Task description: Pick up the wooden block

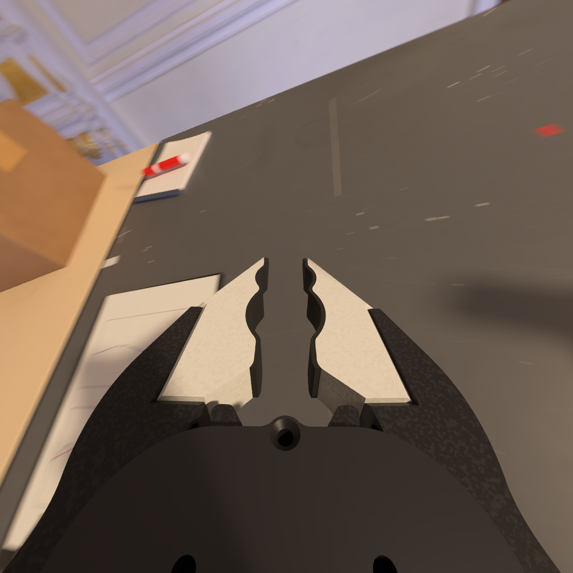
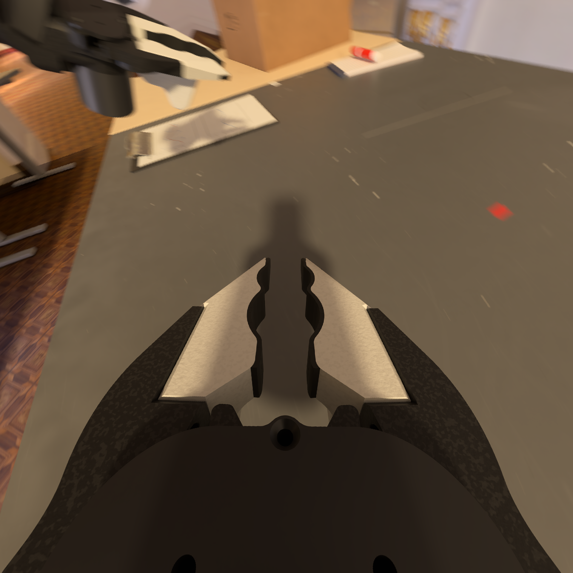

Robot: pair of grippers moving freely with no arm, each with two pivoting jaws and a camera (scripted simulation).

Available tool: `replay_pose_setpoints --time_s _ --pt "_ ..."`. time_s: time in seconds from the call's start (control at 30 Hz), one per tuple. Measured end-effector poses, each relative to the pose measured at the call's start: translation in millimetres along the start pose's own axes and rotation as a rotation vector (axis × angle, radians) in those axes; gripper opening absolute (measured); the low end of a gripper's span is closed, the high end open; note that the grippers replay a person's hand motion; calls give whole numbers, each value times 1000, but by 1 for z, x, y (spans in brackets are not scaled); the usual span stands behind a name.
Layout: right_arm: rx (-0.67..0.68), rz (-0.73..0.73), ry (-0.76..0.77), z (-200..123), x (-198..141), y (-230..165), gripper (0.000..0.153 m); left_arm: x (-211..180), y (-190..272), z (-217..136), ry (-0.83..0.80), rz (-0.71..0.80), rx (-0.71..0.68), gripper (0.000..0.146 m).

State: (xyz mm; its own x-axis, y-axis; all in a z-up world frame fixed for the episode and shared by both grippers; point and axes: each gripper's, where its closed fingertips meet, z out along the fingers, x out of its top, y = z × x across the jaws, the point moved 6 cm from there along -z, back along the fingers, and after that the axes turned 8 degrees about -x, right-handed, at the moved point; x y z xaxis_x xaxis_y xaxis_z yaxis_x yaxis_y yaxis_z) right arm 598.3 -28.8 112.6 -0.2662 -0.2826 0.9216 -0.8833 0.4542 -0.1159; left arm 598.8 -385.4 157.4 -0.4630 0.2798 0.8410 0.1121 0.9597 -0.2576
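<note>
No wooden block shows in either view. My left gripper [image 1: 285,260] is open by a narrow gap and empty, held above the dark grey mat [image 1: 403,248]. My right gripper [image 2: 285,260] is open by the same narrow gap and empty, above the mat [image 2: 372,279], with its shadow ahead of it. The left gripper also shows blurred at the upper left of the right wrist view [image 2: 214,77], above the table's left edge. A small flat red patch [image 1: 548,130] lies on the mat to the right, and it also shows in the right wrist view [image 2: 499,211].
A cardboard box [image 1: 40,192] [image 2: 285,31] stands on the tan table [image 1: 46,325] at the far left. A notepad [image 1: 186,176] [image 2: 393,60] carries a red and white tube [image 1: 166,164] [image 2: 366,53]. A clipboard with paper [image 1: 148,325] [image 2: 210,127] lies by the mat's left edge. Beyond that edge is wooden floor [image 2: 37,279].
</note>
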Motion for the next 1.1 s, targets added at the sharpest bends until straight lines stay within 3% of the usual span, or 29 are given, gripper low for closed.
replay_pose_setpoints --time_s 0.17,0.27,0.33,0.5,0.7,1.1 --pt "-244 120 -23 -88 -50 49 21 13 111 -10 107 -107 -377 23" --pt "-326 118 -39 -111 -65 64 22 4 171 2 70 -170 -566 23" --pt "-338 95 -63 -115 -67 69 23 -5 200 10 38 -177 -615 24" --pt "-212 -46 -149 -82 -61 71 26 -22 217 22 -62 -6 -428 25" --pt "-58 -144 -205 -17 -51 64 30 -23 215 35 -139 -29 -487 30" --pt "-149 -199 -325 16 -53 57 24 -35 219 47 -175 -53 -518 20"
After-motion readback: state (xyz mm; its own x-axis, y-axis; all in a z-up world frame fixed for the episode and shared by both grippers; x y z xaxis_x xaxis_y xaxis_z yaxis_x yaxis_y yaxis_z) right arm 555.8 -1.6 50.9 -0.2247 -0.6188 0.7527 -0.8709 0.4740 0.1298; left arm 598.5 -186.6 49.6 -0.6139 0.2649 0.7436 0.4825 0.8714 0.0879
